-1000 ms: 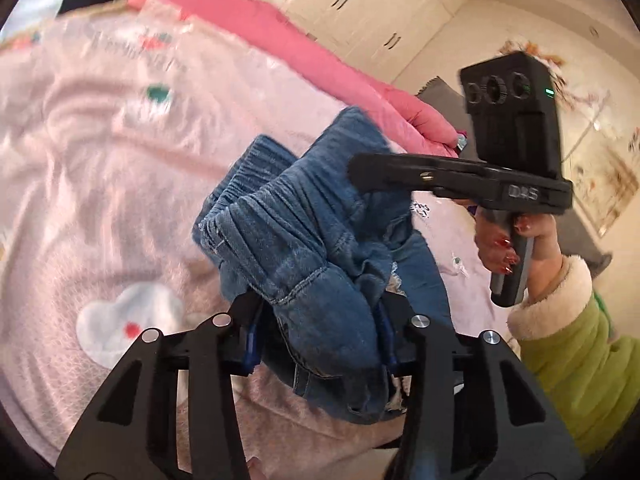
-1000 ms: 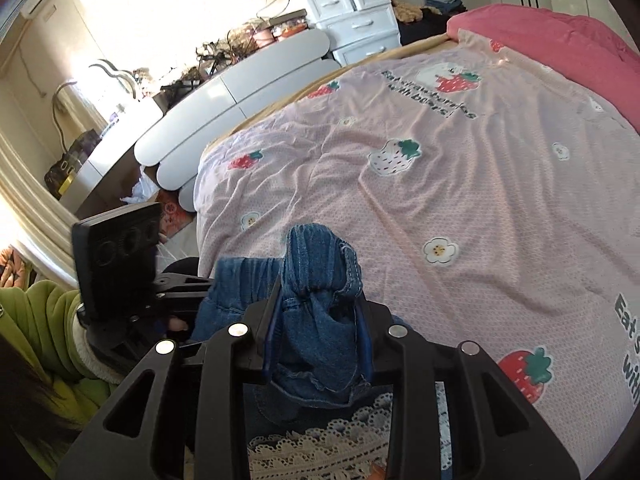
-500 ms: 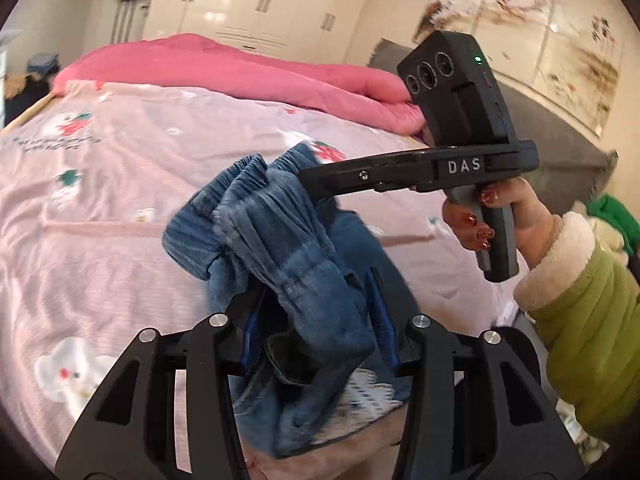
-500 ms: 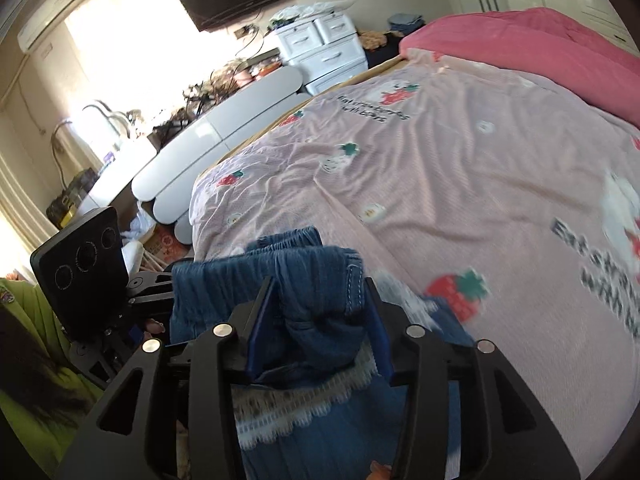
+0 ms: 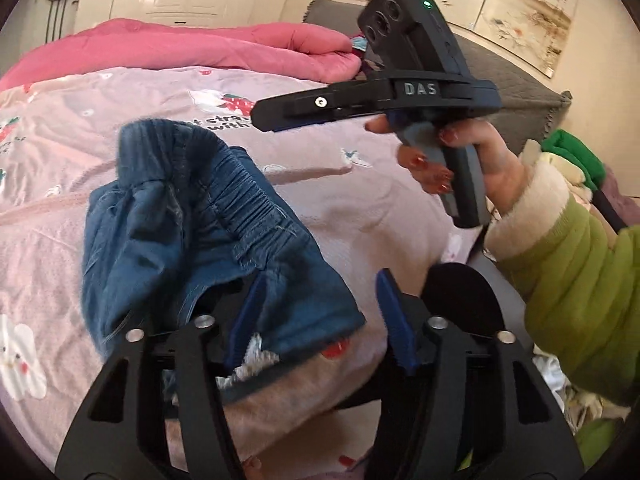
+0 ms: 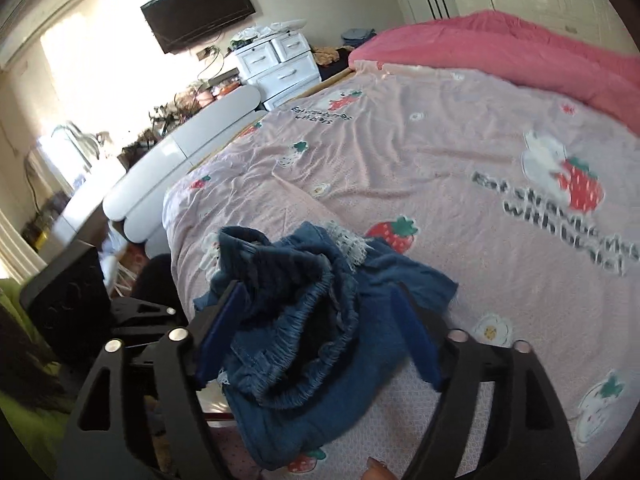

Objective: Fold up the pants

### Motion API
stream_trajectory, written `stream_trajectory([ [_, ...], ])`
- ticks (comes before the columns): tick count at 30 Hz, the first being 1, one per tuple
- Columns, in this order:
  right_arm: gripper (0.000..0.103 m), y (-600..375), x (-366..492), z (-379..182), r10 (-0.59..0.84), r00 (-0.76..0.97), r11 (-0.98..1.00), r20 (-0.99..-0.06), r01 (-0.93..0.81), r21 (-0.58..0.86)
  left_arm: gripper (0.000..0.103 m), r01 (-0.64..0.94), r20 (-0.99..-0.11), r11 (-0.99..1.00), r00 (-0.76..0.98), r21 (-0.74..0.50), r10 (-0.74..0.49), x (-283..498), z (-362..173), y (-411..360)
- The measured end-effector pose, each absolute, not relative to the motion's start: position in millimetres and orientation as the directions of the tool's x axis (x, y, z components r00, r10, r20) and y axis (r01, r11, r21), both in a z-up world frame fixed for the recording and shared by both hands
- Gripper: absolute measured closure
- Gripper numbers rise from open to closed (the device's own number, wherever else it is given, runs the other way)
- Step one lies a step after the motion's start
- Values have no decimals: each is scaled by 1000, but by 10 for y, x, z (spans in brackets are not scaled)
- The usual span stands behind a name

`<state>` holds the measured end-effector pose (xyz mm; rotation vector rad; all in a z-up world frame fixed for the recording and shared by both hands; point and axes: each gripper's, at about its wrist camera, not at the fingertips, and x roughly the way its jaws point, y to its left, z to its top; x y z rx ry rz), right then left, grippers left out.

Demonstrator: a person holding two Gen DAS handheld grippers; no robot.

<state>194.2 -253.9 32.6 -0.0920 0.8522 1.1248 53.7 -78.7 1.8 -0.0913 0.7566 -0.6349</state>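
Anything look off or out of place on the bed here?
The jeans lie crumpled in a heap at the edge of the bed, waistband bunched up, not flat. Both grippers' jaws are opening around them. Nothing looks damaged.

I am seeing the crumpled blue denim pants (image 6: 316, 320) lying on the pink strawberry-print bedsheet (image 6: 440, 160) near the bed's edge, the rolled pink quilt (image 6: 520, 52) lying behind them, and the white drawer chest (image 6: 280, 64) standing beyond the bed.
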Motion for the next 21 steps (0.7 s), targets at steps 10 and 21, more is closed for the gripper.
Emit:
stream_trajectory([
  [10,24,-1766,1759,604,744,124,351,-656,-909,226,30,274,-631,928,681,-251,-372,542,117,104],
  [21,91,-1840,1272,256,642,112,277,-759,-956,93,28,166,-643,927,679,-335,-354,1080,109,586],
])
